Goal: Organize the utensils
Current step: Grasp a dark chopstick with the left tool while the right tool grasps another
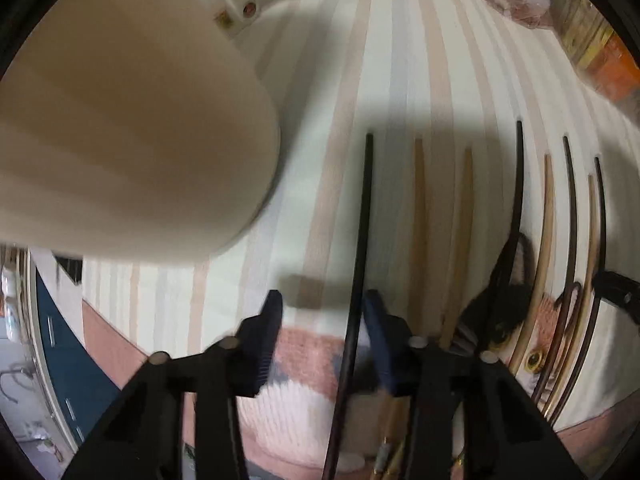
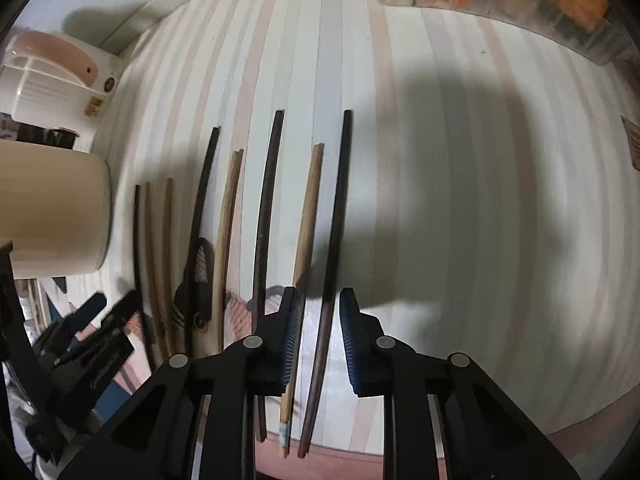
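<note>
My left gripper [image 1: 320, 336] straddles a thin black chopstick [image 1: 362, 240], jaws narrowed, right pad touching it, left pad apart. My right gripper [image 2: 318, 332] likewise brackets a dark brown chopstick [image 2: 334, 240] without pressing. Both lie in a row of dark and pale wooden chopsticks [image 2: 226, 240] on the striped cloth [image 2: 460, 220], near its front edge. A cream cylindrical holder [image 1: 120, 140] stands left. No writing is legible.

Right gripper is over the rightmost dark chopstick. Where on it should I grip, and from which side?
Come straight down from above and pinch the dark chopstick across its width near the thick end, where the right gripper already straddles it. It lies flat on the striped cloth, and a tan chopstick crowds one side.
</note>
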Available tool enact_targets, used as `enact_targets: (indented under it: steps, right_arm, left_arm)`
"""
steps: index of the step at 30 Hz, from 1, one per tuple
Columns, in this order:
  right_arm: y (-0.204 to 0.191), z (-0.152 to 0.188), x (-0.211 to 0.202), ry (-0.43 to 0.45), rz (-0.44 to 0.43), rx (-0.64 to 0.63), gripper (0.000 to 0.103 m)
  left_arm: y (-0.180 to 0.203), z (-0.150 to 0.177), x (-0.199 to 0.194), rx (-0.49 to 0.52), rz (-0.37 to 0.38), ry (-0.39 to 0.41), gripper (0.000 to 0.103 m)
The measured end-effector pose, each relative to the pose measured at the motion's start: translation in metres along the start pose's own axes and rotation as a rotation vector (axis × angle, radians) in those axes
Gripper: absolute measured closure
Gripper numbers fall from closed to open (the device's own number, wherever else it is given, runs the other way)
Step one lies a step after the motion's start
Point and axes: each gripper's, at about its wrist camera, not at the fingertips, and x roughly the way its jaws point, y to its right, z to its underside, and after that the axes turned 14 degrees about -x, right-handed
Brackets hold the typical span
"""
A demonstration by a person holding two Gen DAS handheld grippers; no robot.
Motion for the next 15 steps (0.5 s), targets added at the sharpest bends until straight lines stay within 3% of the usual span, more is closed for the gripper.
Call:
enact_targets:
  steps: [1, 2, 4, 11, 12, 15]
  right_arm:
    - [-0.003, -0.002, 0.0, 0.001, -0.001, -0.007, 0.085]
    - [-0.005, -0.003, 0.001, -0.002, 0.0, -0.013, 0.09]
    - [-0.012, -0.004, 0.002, -0.02, 0.058, -0.042, 0.103]
    - [0.014, 0.001, -0.003, -0.069, 0.14, -0.052, 0.103]
    - [0.021, 0.002, -0.005, -0.075, 0.128, -0.046, 0.103]
    - [0.03, -0.001, -0.008, -0.074, -0.034, 0.006, 0.102]
  left_arm:
    - [0.002, -0.001, 0.0, 0.015, 0.017, 0.0, 0.096]
    - [0.003, -0.002, 0.001, 0.016, 0.015, -0.007, 0.099]
    - [0.001, -0.001, -0.001, -0.001, 0.016, -0.001, 0.099]
    - [-0.037, 0.024, -0.004, -0.177, 0.077, -0.072, 0.099]
    - [-0.044, 0.029, -0.004, -0.206, 0.098, -0.09, 0.099]
    - [-0.063, 0.041, -0.005, -0.281, 0.154, -0.135, 0.099]
